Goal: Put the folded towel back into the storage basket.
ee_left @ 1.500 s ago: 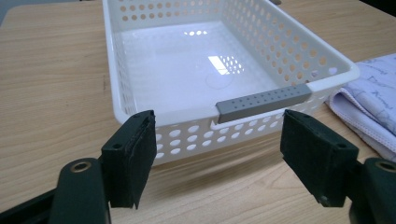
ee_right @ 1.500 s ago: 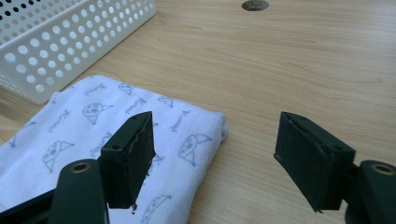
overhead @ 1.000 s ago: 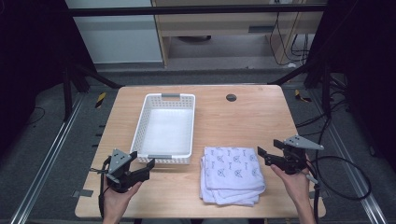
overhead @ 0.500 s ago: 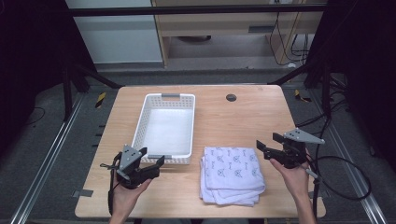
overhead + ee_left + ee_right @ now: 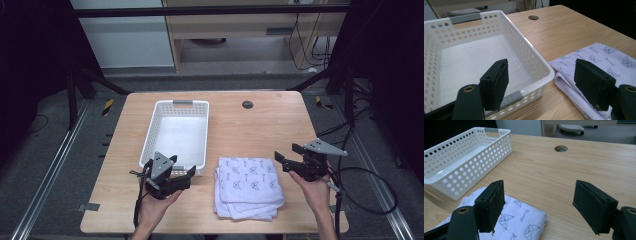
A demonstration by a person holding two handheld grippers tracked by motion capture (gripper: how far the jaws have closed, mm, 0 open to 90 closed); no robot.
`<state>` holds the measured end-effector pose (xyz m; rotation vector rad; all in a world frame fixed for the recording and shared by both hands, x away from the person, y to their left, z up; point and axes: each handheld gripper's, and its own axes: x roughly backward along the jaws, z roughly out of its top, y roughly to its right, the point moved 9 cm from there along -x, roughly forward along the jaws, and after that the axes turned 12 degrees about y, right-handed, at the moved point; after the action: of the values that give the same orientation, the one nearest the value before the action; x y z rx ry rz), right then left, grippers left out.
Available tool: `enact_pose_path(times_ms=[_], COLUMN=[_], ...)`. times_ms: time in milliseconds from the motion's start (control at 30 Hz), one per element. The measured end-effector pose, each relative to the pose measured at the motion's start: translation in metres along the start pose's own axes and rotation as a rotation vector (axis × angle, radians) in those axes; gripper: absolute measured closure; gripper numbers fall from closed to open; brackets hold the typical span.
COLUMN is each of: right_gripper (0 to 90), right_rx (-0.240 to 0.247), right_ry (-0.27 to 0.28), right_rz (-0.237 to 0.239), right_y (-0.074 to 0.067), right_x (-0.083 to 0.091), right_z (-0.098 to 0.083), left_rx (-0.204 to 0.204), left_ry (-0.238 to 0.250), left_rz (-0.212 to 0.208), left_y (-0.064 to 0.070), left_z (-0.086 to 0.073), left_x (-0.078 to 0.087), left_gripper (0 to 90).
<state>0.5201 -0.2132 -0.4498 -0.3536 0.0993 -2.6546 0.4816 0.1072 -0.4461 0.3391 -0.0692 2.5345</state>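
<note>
**White cloth, folded, cat print: between two open grippers**

White folded cloth (image 5: pixel 248 186) with a grey cat-face print, lying flat on the near right part of the wooden table (image 5: pixel 260 125); its left edge sits just beside the basket's near right corner.

Right gripper (image 5: pixel 284 157): held at the cloth's right edge, jaws spread wide, nothing between them.

Left gripper (image 5: pixel 182 167): at the basket's near rim, left of the cloth, jaws spread wide and empty; in the left gripper view they straddle the basket corner and the cloth's edge.

White perforated basket (image 5: pixel 150 140): empty, grey handles at both ends, left of centre.

Round cable hole (image 5: pixel 247 104): far side of the tabletop.
</note>
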Motion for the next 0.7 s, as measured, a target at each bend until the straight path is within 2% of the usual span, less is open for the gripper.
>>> enact_pose_path(times_ms=[333, 433, 700], right_gripper=[26.2, 26.3, 26.3], right_rx=[0.006, 0.02, 0.011], right_ry=[-0.039, -0.054, -0.084], right_rz=[0.018, 0.015, 0.016], right_y=[-0.003, -0.004, 0.0], right_x=[-0.009, -0.012, -0.013], right_z=[-0.015, -0.021, -0.031], left_rx=[-0.024, -0.034, -0.038], left_ry=[-0.042, -0.055, -0.094], left_rz=[-0.041, -0.052, -0.066], left_y=[0.023, 0.029, 0.039], left_z=[-0.014, -0.018, -0.033], left_x=[-0.014, -0.016, -0.023], left_gripper=[27.2, 27.2, 27.3])
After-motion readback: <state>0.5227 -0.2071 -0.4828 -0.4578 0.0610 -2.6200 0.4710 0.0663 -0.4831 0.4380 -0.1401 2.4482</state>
